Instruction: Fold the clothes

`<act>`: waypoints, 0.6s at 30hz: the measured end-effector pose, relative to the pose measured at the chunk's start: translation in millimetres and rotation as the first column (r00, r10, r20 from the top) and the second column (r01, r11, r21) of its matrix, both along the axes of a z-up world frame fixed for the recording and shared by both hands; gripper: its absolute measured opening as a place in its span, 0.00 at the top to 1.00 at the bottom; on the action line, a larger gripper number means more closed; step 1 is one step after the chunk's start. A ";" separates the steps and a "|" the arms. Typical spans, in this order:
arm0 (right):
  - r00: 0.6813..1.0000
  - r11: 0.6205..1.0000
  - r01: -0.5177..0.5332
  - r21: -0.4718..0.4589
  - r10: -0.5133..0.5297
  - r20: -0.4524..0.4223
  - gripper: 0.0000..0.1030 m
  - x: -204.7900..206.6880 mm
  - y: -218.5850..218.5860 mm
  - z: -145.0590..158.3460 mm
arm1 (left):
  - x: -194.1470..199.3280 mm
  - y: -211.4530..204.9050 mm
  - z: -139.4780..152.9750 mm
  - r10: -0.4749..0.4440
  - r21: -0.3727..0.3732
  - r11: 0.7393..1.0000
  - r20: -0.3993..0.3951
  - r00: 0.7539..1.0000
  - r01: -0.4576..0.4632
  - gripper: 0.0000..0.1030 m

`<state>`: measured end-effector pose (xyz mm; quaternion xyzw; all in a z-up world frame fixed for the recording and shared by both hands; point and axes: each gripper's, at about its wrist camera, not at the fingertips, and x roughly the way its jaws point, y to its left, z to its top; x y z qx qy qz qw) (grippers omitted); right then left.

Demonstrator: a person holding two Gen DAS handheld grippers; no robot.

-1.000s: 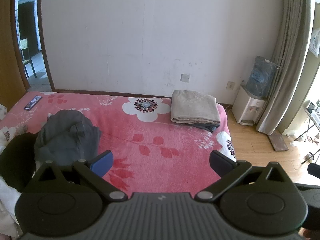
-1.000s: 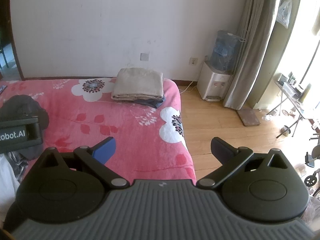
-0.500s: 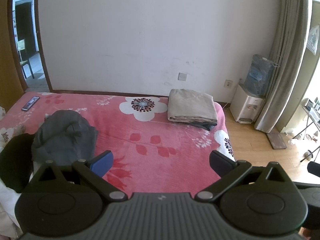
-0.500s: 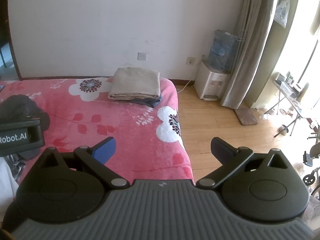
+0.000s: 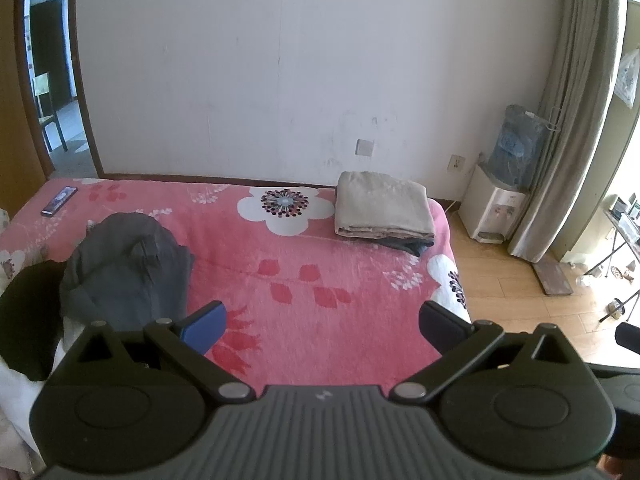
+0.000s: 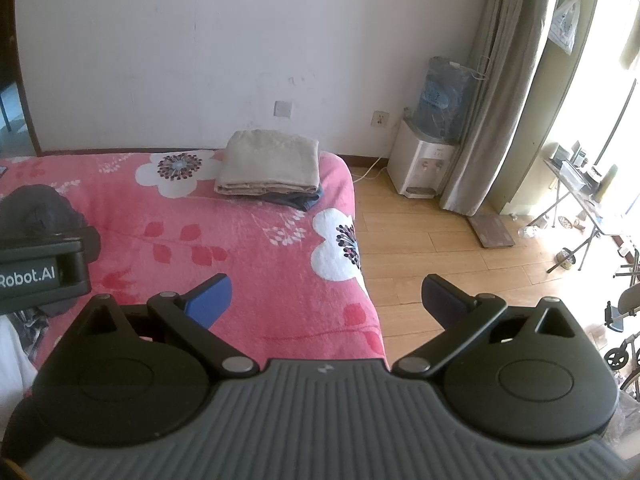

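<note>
A crumpled grey garment (image 5: 128, 264) lies on the left of the pink flowered bed (image 5: 304, 280), beside dark and white clothes (image 5: 28, 312) at the left edge. A folded beige garment (image 5: 382, 210) rests on a folded dark one at the bed's far right corner; the stack also shows in the right wrist view (image 6: 270, 168). My left gripper (image 5: 322, 324) is open and empty above the bed's near edge. My right gripper (image 6: 326, 298) is open and empty over the bed's right edge. The grey garment (image 6: 44, 212) is partly hidden behind the left gripper body (image 6: 40, 272).
A phone (image 5: 59, 201) lies at the bed's far left. A water dispenser (image 5: 498, 200) and curtain (image 5: 568, 128) stand right of the bed, on wooden floor (image 6: 432, 248). A folding table (image 6: 580, 196) and a wheeled frame (image 6: 624, 328) stand at the far right. A doorway (image 5: 48, 92) opens at the left.
Both grippers have drawn back and up a little, so the bed and the folded stack look smaller and further off. Both stay open and empty.
</note>
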<state>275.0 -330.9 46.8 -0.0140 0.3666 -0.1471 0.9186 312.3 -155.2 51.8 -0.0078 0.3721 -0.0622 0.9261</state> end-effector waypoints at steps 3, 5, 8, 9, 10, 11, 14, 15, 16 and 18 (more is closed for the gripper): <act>1.000 1.000 0.000 0.001 0.000 -0.003 0.01 0.2 -0.3 -0.7 | 0.1 0.6 -1.0 0.000 -0.001 1.000 -0.003 1.000 0.000 0.00; 1.000 1.000 -0.001 0.000 0.001 -0.004 0.01 -0.1 -0.1 -1.0 | 0.8 0.7 -1.7 0.000 -0.002 1.000 -0.005 1.000 0.000 0.00; 1.000 1.000 -0.001 -0.001 0.001 -0.008 0.01 0.0 0.3 -1.6 | 1.9 1.3 -2.9 0.000 -0.004 1.000 -0.010 1.000 0.000 0.00; 1.000 1.000 -0.001 -0.001 0.001 -0.010 0.01 0.2 0.5 -1.8 | 2.1 1.3 -3.2 0.000 -0.004 1.000 -0.011 1.000 0.000 0.00; 1.000 1.000 -0.002 -0.002 0.002 -0.011 0.01 0.8 0.7 -2.2 | 2.4 1.4 -3.4 0.001 -0.005 1.000 -0.012 1.000 -0.001 0.00; 1.000 1.000 -0.002 -0.002 0.002 -0.012 0.01 1.4 0.8 -2.5 | 2.6 1.5 -3.6 0.001 -0.005 1.000 -0.013 1.000 -0.001 0.00; 1.000 1.000 -0.003 -0.004 0.003 -0.012 0.01 2.1 0.9 -2.9 | 3.2 1.8 -4.3 0.002 -0.007 1.000 -0.015 1.000 -0.002 0.00; 1.000 1.000 -0.003 -0.003 0.003 -0.013 0.01 2.3 0.8 -3.1 | 3.4 1.9 -4.5 0.002 -0.008 1.000 -0.016 1.000 -0.002 0.00; 1.000 1.000 -0.003 -0.004 0.003 -0.013 0.01 2.4 0.9 -3.2 | 3.6 2.0 -4.8 0.003 -0.008 1.000 -0.017 1.000 -0.003 0.00; 1.000 1.000 -0.003 -0.004 0.003 -0.015 0.01 2.7 0.9 -3.3 | 4.0 2.2 -5.2 0.003 -0.009 1.000 -0.019 1.000 -0.003 0.00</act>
